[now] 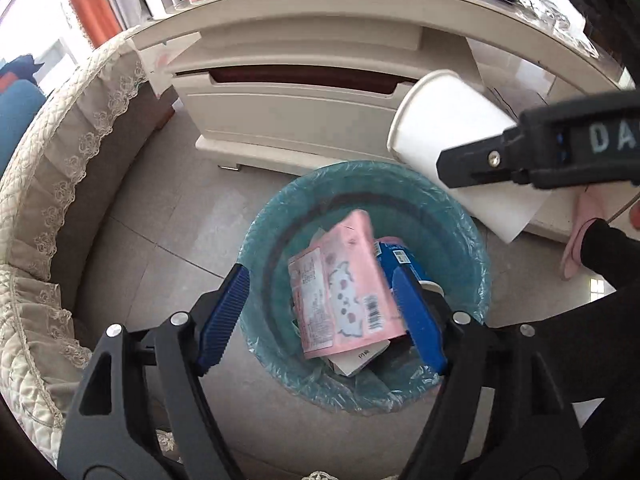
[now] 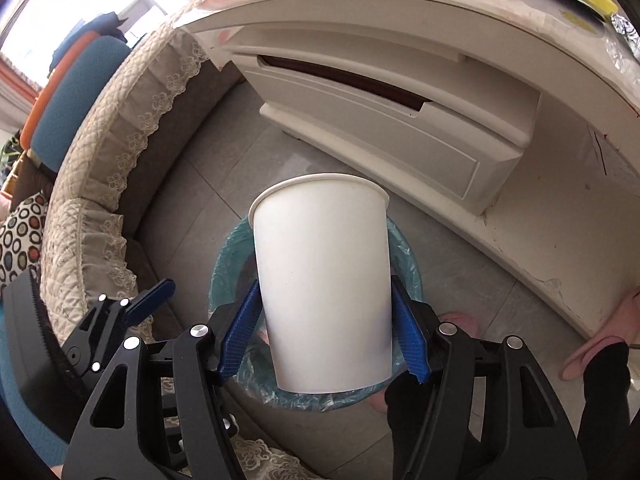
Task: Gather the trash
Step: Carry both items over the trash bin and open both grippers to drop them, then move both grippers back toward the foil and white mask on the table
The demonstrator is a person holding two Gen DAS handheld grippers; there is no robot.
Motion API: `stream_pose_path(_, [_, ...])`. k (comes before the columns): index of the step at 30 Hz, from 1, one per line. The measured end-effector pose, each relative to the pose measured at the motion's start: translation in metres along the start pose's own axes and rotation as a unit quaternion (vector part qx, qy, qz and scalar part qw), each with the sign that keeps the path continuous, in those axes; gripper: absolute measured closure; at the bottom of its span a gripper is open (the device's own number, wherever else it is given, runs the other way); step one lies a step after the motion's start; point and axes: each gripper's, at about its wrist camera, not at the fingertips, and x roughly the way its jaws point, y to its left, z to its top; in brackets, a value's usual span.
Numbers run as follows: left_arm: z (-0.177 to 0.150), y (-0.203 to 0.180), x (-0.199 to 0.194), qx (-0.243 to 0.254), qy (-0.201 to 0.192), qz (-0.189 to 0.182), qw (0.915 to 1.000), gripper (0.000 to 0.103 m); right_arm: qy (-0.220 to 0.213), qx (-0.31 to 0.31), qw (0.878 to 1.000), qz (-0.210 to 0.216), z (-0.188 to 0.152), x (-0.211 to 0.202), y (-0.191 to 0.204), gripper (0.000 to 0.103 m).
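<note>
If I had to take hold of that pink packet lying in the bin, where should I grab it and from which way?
Grip the pink packet across its two long edges near its upper end, coming straight down from above. It lies flat and tilted on top of the other trash in the lined bin, its upper end raised, and the bin's walls block any sideways approach. The open left gripper already straddles it.

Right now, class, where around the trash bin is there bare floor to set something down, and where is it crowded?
Bare tiles lie between the quilted sofa edge and the cream cabinet, left of the bin. The bin itself is crowded: a pink package fills it, with the paper cup above.
</note>
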Motion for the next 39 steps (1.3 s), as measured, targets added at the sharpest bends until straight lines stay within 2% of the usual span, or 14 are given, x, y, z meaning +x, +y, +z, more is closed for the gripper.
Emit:
stream_pose_path(5, [0.005, 0.009, -0.013, -0.003, -0.021, 0.024, 0.9995, 0.031, 0.013, -0.001, 1.0, 0.003, 0.001, 0.015, 0.007, 0.039])
stream_pose_path(12, [0.006, 0.021, -0.018, -0.016, -0.019, 0.046, 0.9986, 0.031, 0.044, -0.014, 0.999, -0.008, -0.001, 0.045, 0.024, 0.037])
stream_pose_path(16, [0.004, 0.026, -0.019, -0.023, -0.017, 0.05, 0.9984, 0.03, 0.041, -0.004, 0.999, -0.016, -0.001, 0.047, 0.022, 0.025])
stream_pose_path(20, [0.005, 0.027, -0.021, -0.027, -0.019, 0.046, 0.9984, 0.03, 0.026, -0.001, 1.0, -0.008, 0.0, 0.033, 0.02, 0.023])
stream_pose_path(27, [0.013, 0.017, -0.038, -0.027, -0.038, 0.036, 0.9982, 0.03, -0.025, -0.002, 1.0, 0.005, 0.007, -0.021, 0.013, 0.023])
stream_pose_path(31, [0.025, 0.005, -0.055, -0.023, -0.059, 0.024, 0.9977, 0.027, -0.069, -0.007, 0.998, 0.003, 0.011, -0.072, 0.0, 0.023])
stream_pose_path(36, [0.049, -0.025, -0.082, 0.003, -0.093, 0.004, 0.9957, 0.026, -0.135, 0.009, 0.991, -0.014, 0.01, -0.15, -0.036, 0.023])
stream_pose_path(39, [0.064, -0.05, -0.099, 0.022, -0.117, -0.011, 0.9929, 0.021, -0.173, 0.029, 0.984, -0.035, 0.005, -0.192, -0.065, 0.023])
